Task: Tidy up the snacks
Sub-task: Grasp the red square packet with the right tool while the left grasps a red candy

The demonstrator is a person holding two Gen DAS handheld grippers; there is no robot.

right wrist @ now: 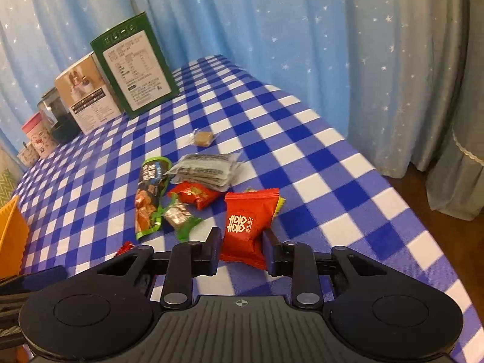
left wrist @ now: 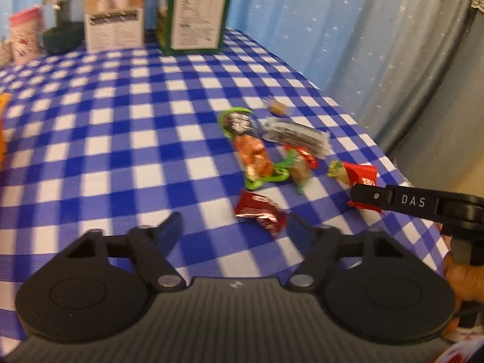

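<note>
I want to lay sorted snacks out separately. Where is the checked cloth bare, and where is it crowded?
Bare: the wide stretch between the green box at the back and the snack pile, and the cloth right of the pile toward the curtain. Crowded: the pile itself, around the red packet.

Left wrist view: fisheye looking forward and down along the left gripper (left wrist: 234, 227), low and close over the desk (left wrist: 106, 139), facing its far edge, where the green box (left wrist: 196, 9) stands.

Right wrist view: same type, on the right gripper (right wrist: 240, 249), tilted down, close over the desk (right wrist: 302, 139) near its right edge, facing the far left corner.

Shared: the snack pile, both boxes, the blue starred curtain (right wrist: 272, 15). The right gripper's finger (left wrist: 393, 201) enters the left view from the right.
</note>
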